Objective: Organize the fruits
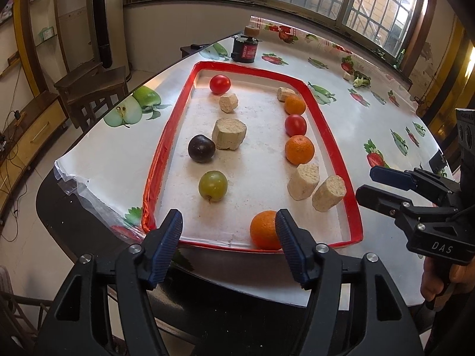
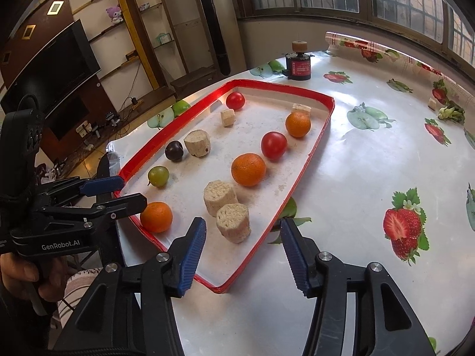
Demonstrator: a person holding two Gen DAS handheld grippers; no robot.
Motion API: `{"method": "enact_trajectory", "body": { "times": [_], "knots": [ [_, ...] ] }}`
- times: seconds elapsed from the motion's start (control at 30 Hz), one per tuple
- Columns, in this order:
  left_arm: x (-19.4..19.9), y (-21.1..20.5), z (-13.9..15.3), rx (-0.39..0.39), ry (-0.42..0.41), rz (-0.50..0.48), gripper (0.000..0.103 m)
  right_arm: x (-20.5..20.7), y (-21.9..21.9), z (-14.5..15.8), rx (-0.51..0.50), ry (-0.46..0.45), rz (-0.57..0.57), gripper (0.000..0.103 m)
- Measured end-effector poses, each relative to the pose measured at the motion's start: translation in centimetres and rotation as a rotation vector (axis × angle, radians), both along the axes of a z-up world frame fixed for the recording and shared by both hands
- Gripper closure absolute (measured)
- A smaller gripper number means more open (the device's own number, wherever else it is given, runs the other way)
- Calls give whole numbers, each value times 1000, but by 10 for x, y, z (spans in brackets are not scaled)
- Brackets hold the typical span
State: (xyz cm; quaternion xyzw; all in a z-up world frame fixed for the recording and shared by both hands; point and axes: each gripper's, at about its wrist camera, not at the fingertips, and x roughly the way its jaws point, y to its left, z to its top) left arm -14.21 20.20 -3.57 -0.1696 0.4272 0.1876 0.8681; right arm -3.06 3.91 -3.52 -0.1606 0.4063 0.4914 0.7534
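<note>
A red-rimmed white tray (image 1: 166, 145) (image 2: 308, 160) holds the fruit. On its right side lie three oranges (image 1: 299, 149) (image 2: 248, 169) and a red tomato (image 1: 295, 125) (image 2: 273, 145). On the left lie a green plum (image 1: 213, 185) (image 2: 158, 176), a dark plum (image 1: 201, 148) (image 2: 174, 151) and a second tomato (image 1: 220, 84) (image 2: 235, 101). My left gripper (image 1: 228, 237) is open and empty at the tray's near edge, beside the nearest orange (image 1: 264, 230) (image 2: 156, 216). My right gripper (image 2: 242, 249) is open and empty over the tray's near right corner.
Several beige foam cylinders (image 1: 229, 133) (image 2: 233, 226) lie among the fruit in the tray. A black-and-red can (image 1: 244, 48) (image 2: 298, 66) stands at the table's far edge. A green scrap (image 1: 361, 80) (image 2: 451, 112) lies far right. A fruit-print cloth (image 2: 371, 178) covers the table.
</note>
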Motion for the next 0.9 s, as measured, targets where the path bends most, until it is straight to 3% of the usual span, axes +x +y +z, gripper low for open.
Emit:
{"method": "enact_trajectory", "body": {
  "times": [0.23, 0.4, 0.6, 0.9],
  "knots": [
    [-6, -5, 4, 27, -4, -8, 39, 10, -6, 17, 9, -60, 68, 36],
    [-12, -10, 9, 62, -8, -11, 39, 16, -5, 29, 22, -104, 131, 24],
    [-18, -17, 16, 104, -26, -18, 29, 7, 1, 38, 38, -160, 261, 22],
    [-26, -22, 22, 151, -47, -12, 29, -14, 9, 38, 39, -225, 433, 19]
  ]
}}
